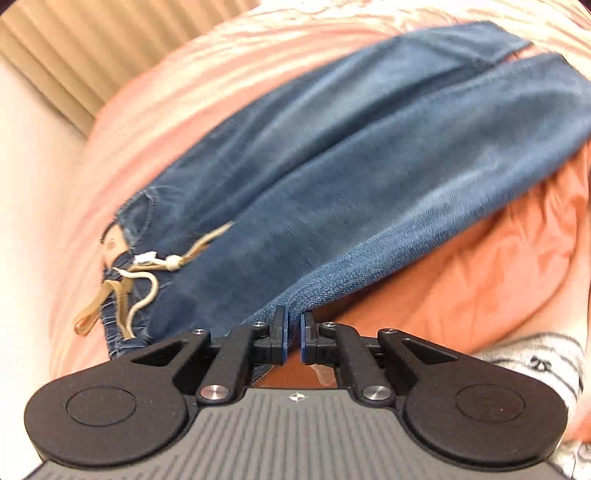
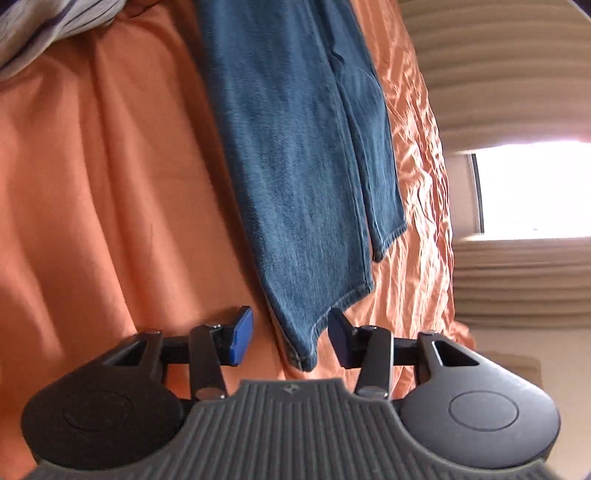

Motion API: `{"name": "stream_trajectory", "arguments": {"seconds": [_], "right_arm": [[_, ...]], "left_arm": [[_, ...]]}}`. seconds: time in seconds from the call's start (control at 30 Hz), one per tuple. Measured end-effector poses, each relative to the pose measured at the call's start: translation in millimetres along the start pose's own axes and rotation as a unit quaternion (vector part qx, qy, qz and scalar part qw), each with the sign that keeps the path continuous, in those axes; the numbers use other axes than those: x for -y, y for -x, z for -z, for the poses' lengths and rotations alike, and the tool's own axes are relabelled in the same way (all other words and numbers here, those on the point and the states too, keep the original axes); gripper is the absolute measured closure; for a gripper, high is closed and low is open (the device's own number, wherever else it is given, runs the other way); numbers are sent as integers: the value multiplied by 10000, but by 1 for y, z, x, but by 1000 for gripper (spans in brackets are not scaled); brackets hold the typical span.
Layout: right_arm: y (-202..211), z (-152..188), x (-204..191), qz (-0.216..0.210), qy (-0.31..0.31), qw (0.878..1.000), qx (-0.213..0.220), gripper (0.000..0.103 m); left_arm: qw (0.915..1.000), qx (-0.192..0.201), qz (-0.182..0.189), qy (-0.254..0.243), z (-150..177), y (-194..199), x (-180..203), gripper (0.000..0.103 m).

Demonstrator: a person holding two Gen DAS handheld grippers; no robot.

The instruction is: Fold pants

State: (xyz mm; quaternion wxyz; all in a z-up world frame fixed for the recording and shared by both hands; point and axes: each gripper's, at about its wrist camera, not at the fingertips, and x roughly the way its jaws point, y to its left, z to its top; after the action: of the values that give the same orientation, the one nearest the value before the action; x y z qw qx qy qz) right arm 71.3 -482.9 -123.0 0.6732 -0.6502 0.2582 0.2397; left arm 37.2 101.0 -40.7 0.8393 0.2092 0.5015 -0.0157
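Observation:
Blue denim pants point(image 1: 332, 166) lie stretched on an orange bedspread point(image 1: 480, 266), legs side by side. The waistband with a tan and white drawstring point(image 1: 140, 280) is at the lower left of the left wrist view. My left gripper point(image 1: 293, 325) is shut on the near edge of the pants beside the waist. In the right wrist view the pant legs point(image 2: 295, 166) run down to the hems. My right gripper point(image 2: 290, 334) is open, with the corner of the near leg's hem point(image 2: 303, 347) between its fingers.
A white striped cloth lies on the bed at the lower right of the left wrist view point(image 1: 546, 365) and the top left of the right wrist view point(image 2: 44, 26). Beige curtains point(image 2: 509, 74) and a bright window point(image 2: 535, 188) stand beyond the bed.

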Motion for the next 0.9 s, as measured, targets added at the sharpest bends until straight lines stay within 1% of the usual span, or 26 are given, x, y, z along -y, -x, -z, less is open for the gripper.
{"name": "stream_trajectory", "arguments": {"seconds": [0.1, 0.13, 0.17, 0.27, 0.3, 0.4, 0.47, 0.53, 0.63, 0.73, 0.8, 0.9], "right_arm": [[-7, -1, -6, 266, 111, 9996, 75, 87], [-9, -1, -7, 363, 85, 9993, 56, 99], [-9, 0, -5, 428, 18, 9991, 35, 103], [-3, -1, 9, 801, -380, 9961, 34, 103], [2, -5, 19, 962, -611, 9935, 29, 103], [20, -16, 56, 1415, -1126, 9834, 107, 103], [31, -25, 85, 1614, -1422, 9765, 131, 103], [38, -33, 115, 1764, -1697, 9695, 133, 103], [37, -46, 166, 1876, -2085, 9598, 76, 103], [23, -61, 209, 1834, -2384, 9537, -42, 103], [5, -72, 232, 1704, -2488, 9533, -153, 103], [-33, -87, 253, 1552, -2420, 9571, -356, 103]], "left_arm": [[9996, 118, -70, 244, 0, 3, -1, 97], [9994, 146, -94, 305, 0, 5, -1, 97], [9992, 168, -111, 341, -2, 13, -1, 97], [9984, 357, -243, 373, -5, 21, -1, 97], [9979, 431, -284, 404, -5, 25, -3, 97], [9961, 657, -411, 431, -11, 43, -9, 98], [9951, 766, -489, 392, -18, 54, -19, 98], [9931, 918, -652, 332, -28, 68, -29, 98], [9897, 1109, -866, 252, -51, 84, -47, 98], [9880, 1202, -954, 187, -82, 88, -65, 98], [9879, 1167, -1023, 36, -104, 81, -75, 98], [9904, 924, -1001, -239, -137, 55, -87, 98]]}}
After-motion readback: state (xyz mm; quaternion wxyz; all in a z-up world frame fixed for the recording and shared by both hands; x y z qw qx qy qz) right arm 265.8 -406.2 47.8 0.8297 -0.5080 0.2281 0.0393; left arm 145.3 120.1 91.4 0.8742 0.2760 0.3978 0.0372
